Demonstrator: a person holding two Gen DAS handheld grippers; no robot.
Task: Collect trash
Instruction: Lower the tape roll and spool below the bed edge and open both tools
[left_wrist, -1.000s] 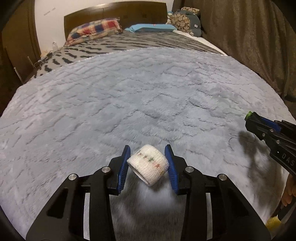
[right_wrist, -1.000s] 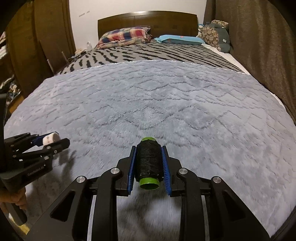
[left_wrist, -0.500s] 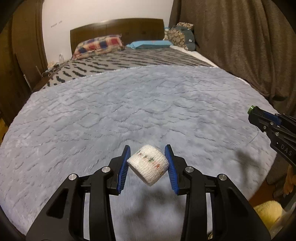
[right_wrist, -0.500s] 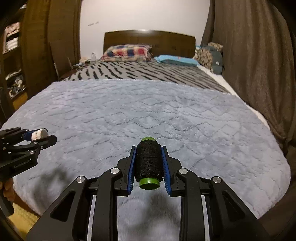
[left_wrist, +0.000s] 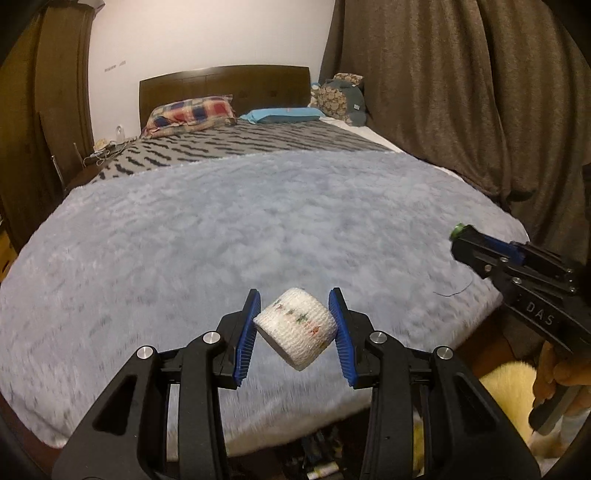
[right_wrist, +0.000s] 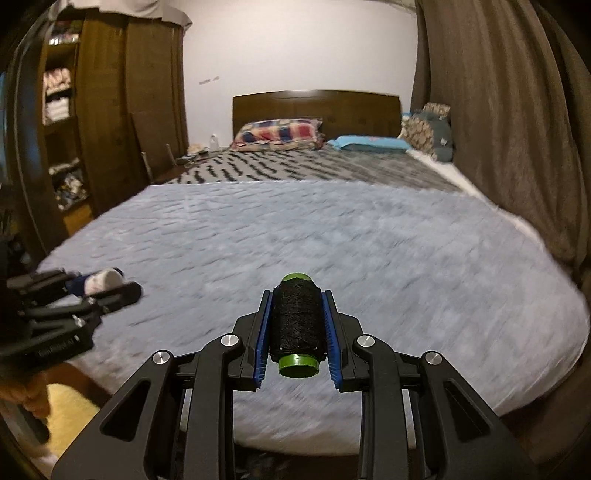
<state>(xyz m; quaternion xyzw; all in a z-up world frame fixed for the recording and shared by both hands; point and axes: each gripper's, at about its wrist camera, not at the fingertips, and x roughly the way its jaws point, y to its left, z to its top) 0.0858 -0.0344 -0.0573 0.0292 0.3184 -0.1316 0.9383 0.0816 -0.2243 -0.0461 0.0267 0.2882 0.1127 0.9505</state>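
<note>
My left gripper (left_wrist: 295, 332) is shut on a white bandage roll (left_wrist: 297, 328) with small coloured marks, held tilted above the near edge of the bed. My right gripper (right_wrist: 297, 325) is shut on a spool of black thread (right_wrist: 297, 321) with green ends, lengthwise between the blue pads. In the left wrist view the right gripper (left_wrist: 461, 240) shows at the right, with a loose black thread end (left_wrist: 458, 290) hanging below it. In the right wrist view the left gripper (right_wrist: 110, 288) shows at the left with the white roll (right_wrist: 105, 280).
A grey fluffy blanket (left_wrist: 258, 229) covers the bed, with a striped cover (left_wrist: 258, 144) and pillows (left_wrist: 192, 114) by the headboard. Brown curtains (left_wrist: 461, 92) hang on the right. A wooden wardrobe (right_wrist: 74, 129) stands left. A yellow fluffy object (left_wrist: 509, 384) lies on the floor.
Both grippers have pulled back and up from the bed, still holding the roll and the spool. The bed's near edge and the floor now show.
</note>
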